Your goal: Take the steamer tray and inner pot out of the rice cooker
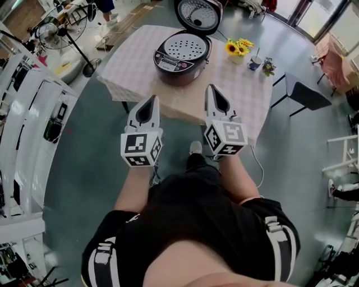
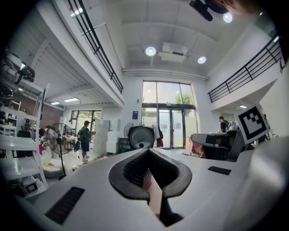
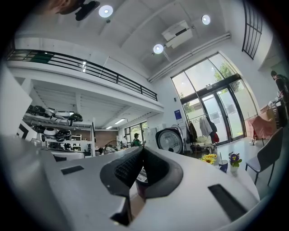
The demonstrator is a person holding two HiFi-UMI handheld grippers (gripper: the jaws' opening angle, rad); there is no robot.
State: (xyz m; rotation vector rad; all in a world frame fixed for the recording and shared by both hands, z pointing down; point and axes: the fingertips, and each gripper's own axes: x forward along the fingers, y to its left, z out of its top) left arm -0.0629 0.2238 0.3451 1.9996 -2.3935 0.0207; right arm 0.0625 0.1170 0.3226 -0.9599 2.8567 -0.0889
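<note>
Table [image 1: 126, 70] under a checked cloth carries the rice cooker [image 1: 178, 63], its lid [image 1: 197, 14] swung up behind. The perforated steamer tray [image 1: 188, 46] sits in the cooker's mouth, hiding the inner pot below. The left gripper [image 1: 150, 100] and right gripper [image 1: 212, 88] are both clenched on nothing. The cooker lies ahead between them, well apart, with the right gripper nearer.

White left gripper [image 1: 151, 100] and right gripper [image 1: 211, 88], black-padded, with square-marker cubes [image 1: 140, 148]; black shorts [image 1: 255, 235] with white stripes.
</note>
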